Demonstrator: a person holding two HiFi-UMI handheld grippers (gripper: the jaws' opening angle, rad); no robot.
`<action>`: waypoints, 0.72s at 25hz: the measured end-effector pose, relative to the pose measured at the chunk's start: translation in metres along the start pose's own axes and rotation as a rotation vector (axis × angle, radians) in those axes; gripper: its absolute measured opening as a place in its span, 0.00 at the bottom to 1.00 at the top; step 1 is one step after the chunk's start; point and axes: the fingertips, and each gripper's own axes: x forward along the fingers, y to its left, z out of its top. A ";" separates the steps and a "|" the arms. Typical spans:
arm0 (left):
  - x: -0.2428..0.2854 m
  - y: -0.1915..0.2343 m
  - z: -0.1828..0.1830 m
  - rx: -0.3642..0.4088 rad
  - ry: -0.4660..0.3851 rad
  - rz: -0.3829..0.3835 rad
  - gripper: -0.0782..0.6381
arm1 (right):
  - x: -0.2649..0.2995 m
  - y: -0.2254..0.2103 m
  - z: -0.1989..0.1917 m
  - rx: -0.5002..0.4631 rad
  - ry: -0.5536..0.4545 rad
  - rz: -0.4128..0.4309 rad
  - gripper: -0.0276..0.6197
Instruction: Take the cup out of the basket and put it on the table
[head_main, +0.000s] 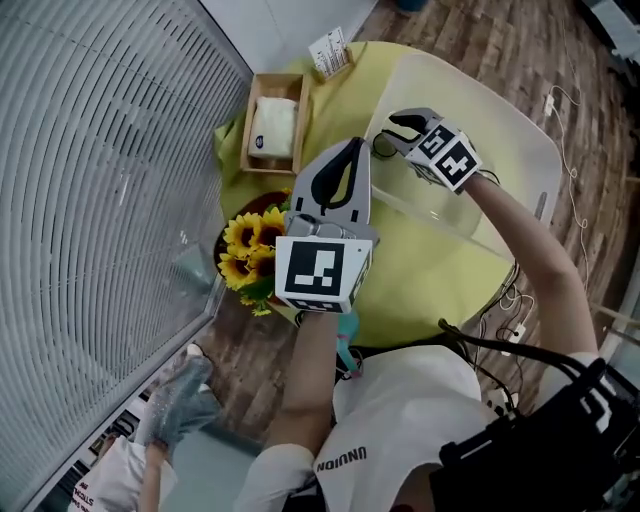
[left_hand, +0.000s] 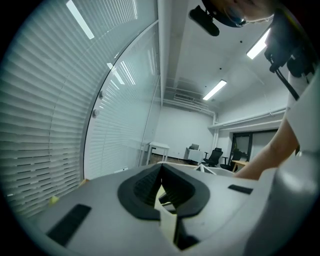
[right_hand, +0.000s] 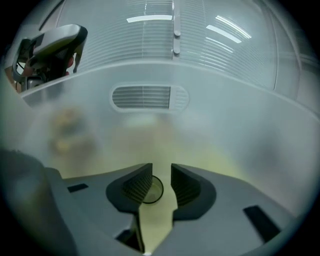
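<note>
The right tongs (head_main: 393, 133) reach down into the clear plastic basket (head_main: 500, 130), which sits on the right side of the round yellow-green desk (head_main: 420, 280). In the right gripper view these tongs (right_hand: 161, 167) stand apart with a narrow gap. The round rim of the cup (right_hand: 151, 190) shows in that gap, partly hidden behind the left pad. The pads do not press on the cup. It lies low inside the basket, and the basket's cloudy wall (right_hand: 225, 115) with its slotted handle (right_hand: 145, 96) rises just beyond.

The left tongs (head_main: 352, 148) hang over the desk beside the basket's left wall, pointing away from the person. In the left gripper view their tips (left_hand: 161, 167) meet, with nothing between them, and they look out across the room rather than at the desk.

A bunch of sunflowers (head_main: 248, 250) sits at the left edge of the desk. A wooden box (head_main: 272, 125) holding something white lies farther back along that edge. A small card stand (head_main: 330, 52) is at the far edge. Window blinds (head_main: 90, 180) fill the left of the head view.
</note>
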 end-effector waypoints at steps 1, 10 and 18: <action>0.000 0.001 -0.003 -0.007 0.004 0.000 0.13 | 0.005 0.001 -0.005 -0.002 0.016 0.003 0.22; 0.000 0.009 -0.020 -0.046 0.000 -0.003 0.13 | 0.039 0.000 -0.040 -0.004 0.120 0.022 0.23; 0.002 0.011 -0.021 -0.062 0.007 -0.004 0.13 | 0.051 0.001 -0.056 0.019 0.170 0.030 0.23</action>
